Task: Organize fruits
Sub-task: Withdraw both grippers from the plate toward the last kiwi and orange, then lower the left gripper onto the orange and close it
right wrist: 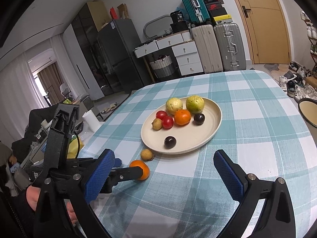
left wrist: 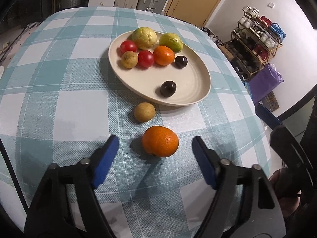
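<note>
1. Straddling the loose orange (left wrist: 160, 141), the left tool (left wrist: 155, 145) has its blue pads either side, not touching it.
2. Just beyond, a small tan fruit (left wrist: 144, 112) sits beside the cream plate (left wrist: 190, 77).
3. Right tool (right wrist: 164, 170) hangs wide, holding nothing, over the checked tabletop (right wrist: 257, 130).
4. Farther back, eight fruits lie on the plate.

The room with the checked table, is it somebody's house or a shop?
Most likely somebody's home. Behind the table stand a fridge, suitcases stacked by a door, and a rack of shoes against the wall. A plate of fruit sits on the table.
</note>
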`<state>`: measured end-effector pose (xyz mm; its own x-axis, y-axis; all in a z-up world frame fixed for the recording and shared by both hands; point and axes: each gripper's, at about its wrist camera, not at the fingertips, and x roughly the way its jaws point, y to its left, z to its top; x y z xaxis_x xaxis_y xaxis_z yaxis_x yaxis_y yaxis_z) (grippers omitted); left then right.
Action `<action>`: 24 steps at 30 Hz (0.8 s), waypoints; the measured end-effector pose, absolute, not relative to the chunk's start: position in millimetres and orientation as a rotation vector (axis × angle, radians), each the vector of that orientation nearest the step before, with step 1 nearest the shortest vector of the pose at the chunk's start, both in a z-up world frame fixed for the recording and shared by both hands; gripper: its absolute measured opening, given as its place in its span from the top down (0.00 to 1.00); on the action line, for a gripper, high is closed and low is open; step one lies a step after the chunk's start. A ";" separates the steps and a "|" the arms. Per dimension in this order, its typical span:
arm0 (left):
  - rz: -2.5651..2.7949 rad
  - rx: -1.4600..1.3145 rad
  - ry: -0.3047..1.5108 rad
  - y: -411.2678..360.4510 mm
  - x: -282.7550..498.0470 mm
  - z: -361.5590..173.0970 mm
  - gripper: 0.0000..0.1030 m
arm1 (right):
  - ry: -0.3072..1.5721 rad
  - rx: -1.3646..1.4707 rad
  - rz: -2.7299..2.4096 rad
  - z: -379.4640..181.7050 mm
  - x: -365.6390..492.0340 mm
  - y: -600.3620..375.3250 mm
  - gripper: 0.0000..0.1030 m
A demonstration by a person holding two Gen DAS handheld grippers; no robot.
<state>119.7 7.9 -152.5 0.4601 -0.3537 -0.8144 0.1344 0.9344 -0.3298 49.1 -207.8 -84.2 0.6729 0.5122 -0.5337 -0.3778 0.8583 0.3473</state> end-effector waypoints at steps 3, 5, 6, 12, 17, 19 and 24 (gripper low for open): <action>-0.325 -0.217 1.065 4.8 120.2 -154.0 0.39 | 0.667 0.217 0.506 -85.4 49.9 -207.9 0.01; -0.323 -0.189 1.063 1.9 119.5 -153.9 0.51 | 0.669 0.215 0.507 -86.0 50.0 -207.6 0.01; -0.330 -0.181 1.064 0.6 119.1 -154.3 0.54 | 0.670 0.214 0.507 -86.3 49.9 -207.7 0.01; -0.356 -0.158 1.063 -2.7 118.4 -156.5 0.65 | 0.684 0.216 0.507 -89.6 53.0 -207.5 0.01; -0.369 -0.182 1.062 2.4 117.8 -157.3 0.65 | 0.692 0.214 0.504 -92.3 52.9 -205.9 0.01; -0.371 -0.192 1.060 4.6 116.9 -157.4 0.66 | 0.698 0.211 0.498 -94.0 53.4 -205.4 0.01; -0.392 -0.226 1.044 13.3 113.4 -155.1 0.66 | 0.712 0.215 0.495 -96.4 54.3 -204.6 0.01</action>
<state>113.4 13.3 -155.1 0.4426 -0.4182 -0.7932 0.2065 0.9083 -0.3637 54.3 -204.6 -96.4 0.6488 0.5030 -0.5710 -0.3597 0.8639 0.3524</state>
